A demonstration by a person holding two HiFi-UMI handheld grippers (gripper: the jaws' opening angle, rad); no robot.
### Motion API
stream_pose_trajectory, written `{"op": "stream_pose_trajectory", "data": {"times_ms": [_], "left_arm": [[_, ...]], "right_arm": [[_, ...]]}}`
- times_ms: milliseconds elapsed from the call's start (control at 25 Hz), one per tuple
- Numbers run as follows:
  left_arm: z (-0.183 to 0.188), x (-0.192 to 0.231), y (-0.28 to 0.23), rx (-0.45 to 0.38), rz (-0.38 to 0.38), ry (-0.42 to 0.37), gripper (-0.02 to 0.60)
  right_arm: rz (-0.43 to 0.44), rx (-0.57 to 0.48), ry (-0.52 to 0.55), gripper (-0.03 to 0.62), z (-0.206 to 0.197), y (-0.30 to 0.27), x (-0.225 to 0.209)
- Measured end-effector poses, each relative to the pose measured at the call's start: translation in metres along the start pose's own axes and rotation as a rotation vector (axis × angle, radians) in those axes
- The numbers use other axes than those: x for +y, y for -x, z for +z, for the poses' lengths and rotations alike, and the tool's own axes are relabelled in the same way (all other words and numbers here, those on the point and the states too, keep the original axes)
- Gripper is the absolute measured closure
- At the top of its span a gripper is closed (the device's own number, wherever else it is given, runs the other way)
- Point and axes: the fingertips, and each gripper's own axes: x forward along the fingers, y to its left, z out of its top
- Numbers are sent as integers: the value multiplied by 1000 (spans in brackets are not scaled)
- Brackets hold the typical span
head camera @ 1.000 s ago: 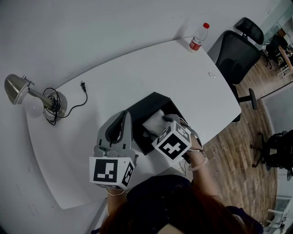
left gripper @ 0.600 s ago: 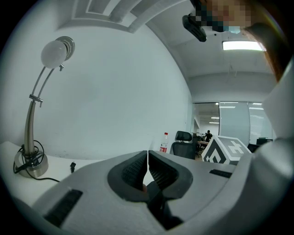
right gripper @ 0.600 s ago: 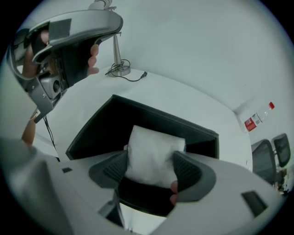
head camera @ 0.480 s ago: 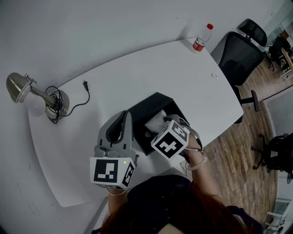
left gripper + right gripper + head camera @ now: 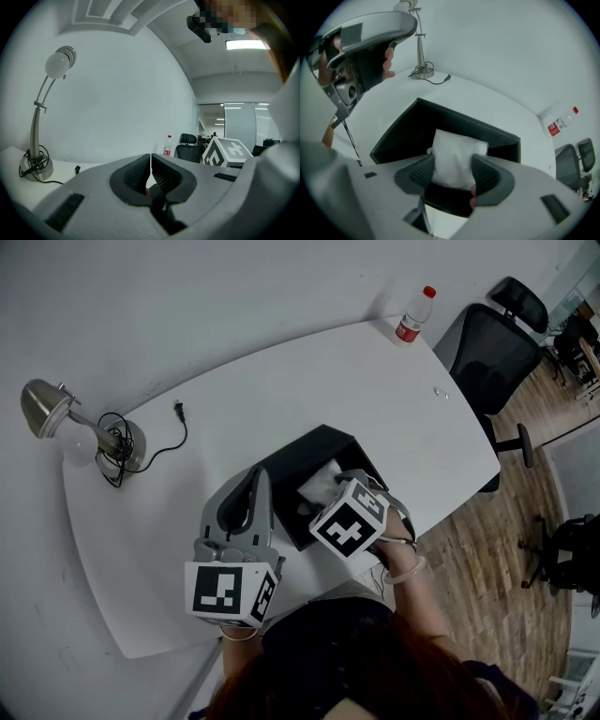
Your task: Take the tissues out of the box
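A black open-topped box (image 5: 323, 444) sits on the white table (image 5: 281, 381) near its front edge. White tissues (image 5: 319, 486) stick up out of it. My right gripper (image 5: 339, 486) reaches into the box from the near side. In the right gripper view its jaws (image 5: 452, 169) are closing, and the tissues (image 5: 454, 152) fill the gap between them and touch both pads. My left gripper (image 5: 255, 479) hovers just left of the box. Its jaws (image 5: 150, 169) are shut and hold nothing.
A silver desk lamp (image 5: 70, 427) with a coiled cable and loose plug (image 5: 178, 409) stands at the table's far left. A plastic bottle (image 5: 412, 315) stands at the far right corner. A black office chair (image 5: 492, 343) is beyond the right edge, over wooden floor.
The right gripper has edged slightly further over the box and towards the tissues. The left gripper has stayed where it was.
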Motion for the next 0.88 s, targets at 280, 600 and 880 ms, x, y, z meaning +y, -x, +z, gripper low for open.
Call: {"op": "stream_pose_trajectory", "data": {"times_ms": [280, 600, 880], "left_arm": [[1, 0, 10, 2, 15, -8, 555], [7, -10, 18, -10, 1, -27, 555], [10, -20, 29, -18, -4, -39, 555]], "right_arm": [[15, -45, -34, 332, 1, 9, 3], [-1, -134, -88, 332, 6, 27, -1], [-22, -226, -109, 332, 10, 42, -3]]}}
